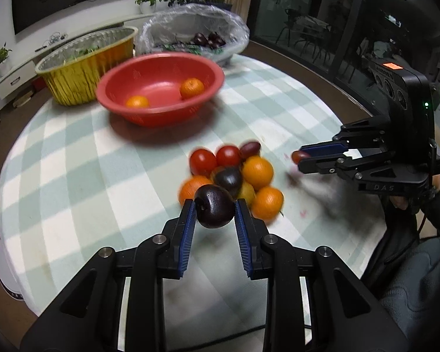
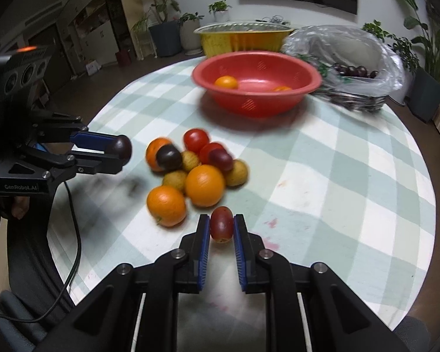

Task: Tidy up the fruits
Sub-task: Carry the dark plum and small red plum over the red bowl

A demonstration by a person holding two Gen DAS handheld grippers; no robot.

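Both claws loaded at once: left gripper [image 1: 214, 209] clenched on a dark plum [image 1: 214, 210], lifted just clear of the near edge of the fruit pile [image 1: 231, 176]; right gripper [image 2: 221, 226] clamped on a small oblong red fruit [image 2: 221, 224], held just beside the pile on its right side. Sorting begun but far from finished. Already placed: two oranges [image 1: 137, 101] in the red bowl [image 1: 161, 88] at the far middle of the checked table [image 1: 73, 176]; several dark plums [image 1: 208, 40] in the plastic-lined basket [image 1: 195, 33] far right of that bowl. Gold foil tray [image 1: 88, 64] far left of the bowl, with something green inside, too unclear to name. Still loose in the pile on the cloth: several oranges, two red tomatoes [image 1: 202, 161], another dark plum, another dark red oblong fruit, a few small yellowish fruits. Judged from the containers, plum probably bound for the basket with its like; destination of the red oblong fruit not clear, no matching container evident. Most of the pile left to carry over, roughly ten pieces, so early-to-middle stage at best. Pink stains on the cloth near the pile.
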